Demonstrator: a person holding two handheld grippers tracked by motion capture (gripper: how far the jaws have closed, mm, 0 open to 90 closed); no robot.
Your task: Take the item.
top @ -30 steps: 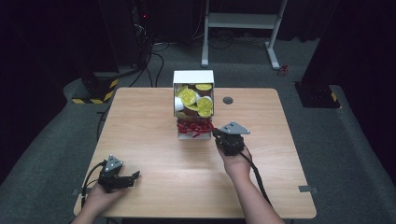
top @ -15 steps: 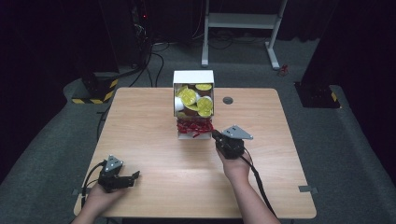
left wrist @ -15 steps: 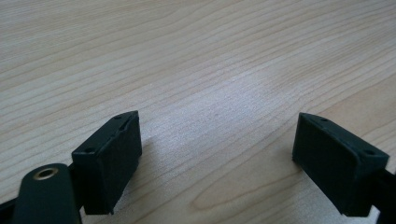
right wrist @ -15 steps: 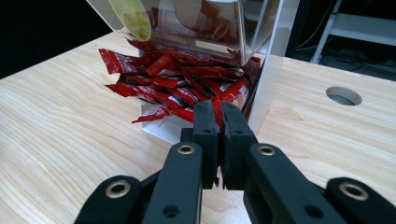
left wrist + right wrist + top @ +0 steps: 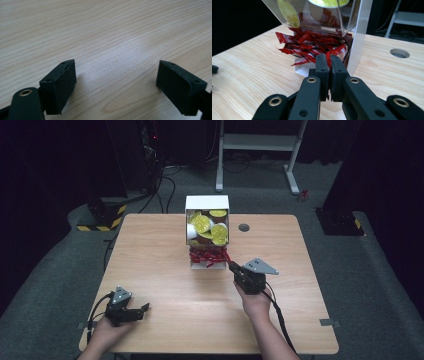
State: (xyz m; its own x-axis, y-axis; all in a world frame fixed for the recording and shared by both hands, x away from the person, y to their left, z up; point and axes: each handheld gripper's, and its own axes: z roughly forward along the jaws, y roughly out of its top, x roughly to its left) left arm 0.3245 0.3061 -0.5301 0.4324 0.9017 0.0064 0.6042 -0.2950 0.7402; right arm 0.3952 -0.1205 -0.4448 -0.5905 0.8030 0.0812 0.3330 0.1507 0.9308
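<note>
A clear-fronted white dispenser box [image 5: 207, 210] stands at the table's far middle, with yellow round lids above and a heap of red packets [image 5: 206, 256] spilling from its bottom tray. My right gripper [image 5: 231, 265] points at that tray from the right. In the right gripper view its jaws [image 5: 329, 61] are pressed together with a thin red packet [image 5: 328, 57] pinched between the pads, close in front of the red packets [image 5: 312, 47]. My left gripper [image 5: 144, 310] rests at the table's front left, open. In the left gripper view, bare wood shows between its pads [image 5: 60, 85].
The wooden table [image 5: 150, 250] has a round cable hole [image 5: 244, 227] to the right of the dispenser. A white desk frame [image 5: 260, 142] stands on the floor behind. Yellow-and-black striped bases [image 5: 102, 217] sit beyond the table's far left corner.
My right gripper has drawn back slightly from the dispenser toward the person. The left gripper has stayed put.
</note>
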